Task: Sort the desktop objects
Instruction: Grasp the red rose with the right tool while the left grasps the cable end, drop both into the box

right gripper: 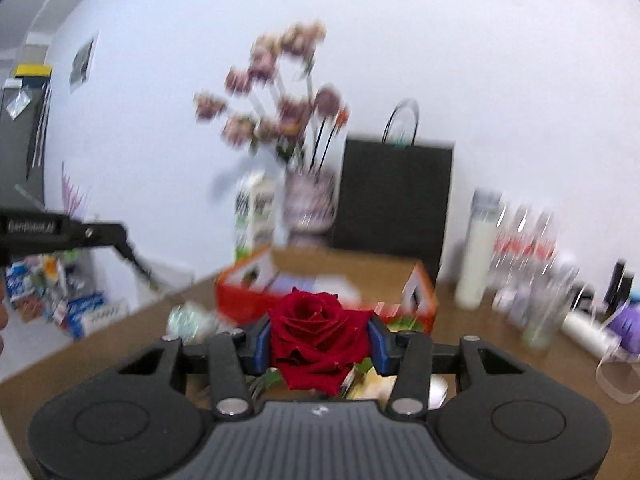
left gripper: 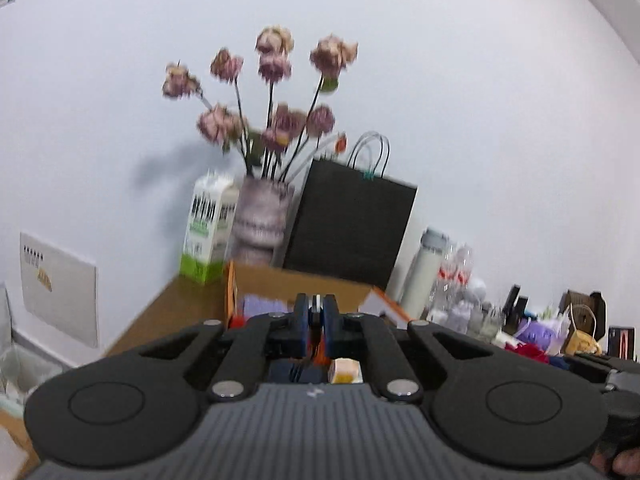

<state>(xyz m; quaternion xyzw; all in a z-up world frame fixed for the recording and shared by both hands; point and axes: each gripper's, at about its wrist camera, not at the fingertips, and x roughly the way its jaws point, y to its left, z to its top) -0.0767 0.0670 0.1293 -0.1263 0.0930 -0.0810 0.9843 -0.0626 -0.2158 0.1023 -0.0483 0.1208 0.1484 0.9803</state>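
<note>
My right gripper (right gripper: 320, 338) clamps the red rose (right gripper: 318, 332), left gripper (left gripper: 316, 316) pinched on something thin; keep squeeze light, release over cardboard box (right gripper: 344, 268) ahead.

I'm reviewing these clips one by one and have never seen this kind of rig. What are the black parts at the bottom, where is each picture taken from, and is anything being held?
There is no robot: a person carries a two-finger gripper in each hand, with a fisheye camera on each looking along its fingers. The black parts are those tools.

The left wrist view shows the left gripper shut on something thin and pale; blur hides what it is.

The right wrist view shows the right gripper closed on a red rose.

Ahead on the brown table stand an open cardboard box, a milk carton, a vase of dried flowers, a black paper bag and bottles.
</note>
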